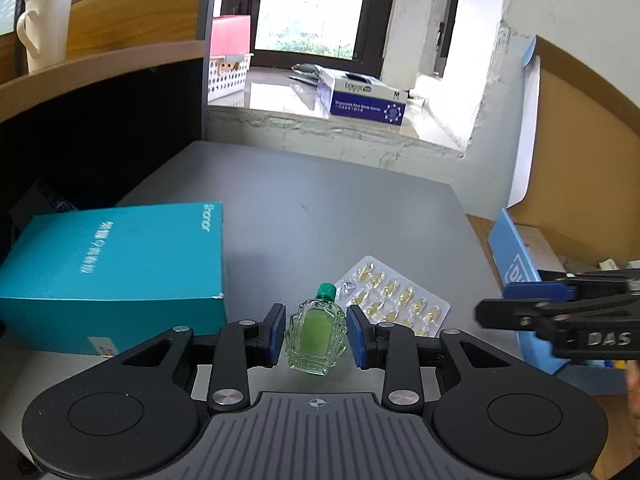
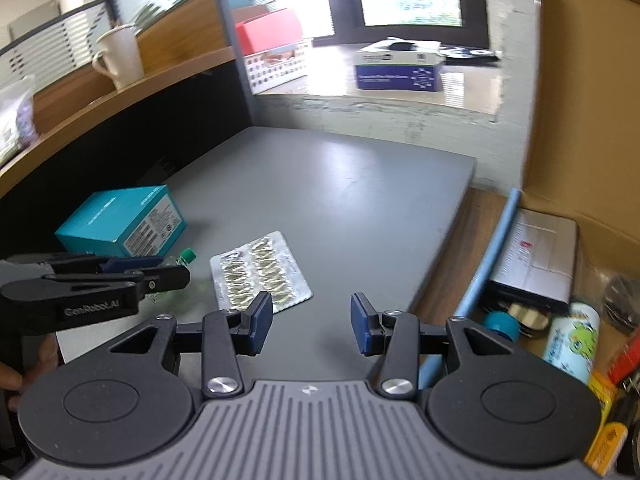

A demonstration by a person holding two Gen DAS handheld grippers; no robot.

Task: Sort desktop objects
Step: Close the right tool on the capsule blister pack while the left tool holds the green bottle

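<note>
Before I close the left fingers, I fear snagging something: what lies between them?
Only the small green bottle, upright on the grey desk, per the left wrist view; narrow gaps remain beside each pad.

— How does the left gripper (image 1: 316, 330) stand?

— Low over the near part of the tabletop, jaws apart, blue pads (image 1: 276, 332) level and facing each other. Something sits between them with a thin gap on each side, so no clamp.

— And the right gripper (image 2: 312, 328)?

— Also spread wide, nothing between its pads (image 2: 362, 330). It hovers near the tabletop's right edge, to the right of the left one, pointing roughly the same way.

— Any hands showing?

— A bit of skin at the left handle (image 2: 16, 376), at the picture's edge.
</note>
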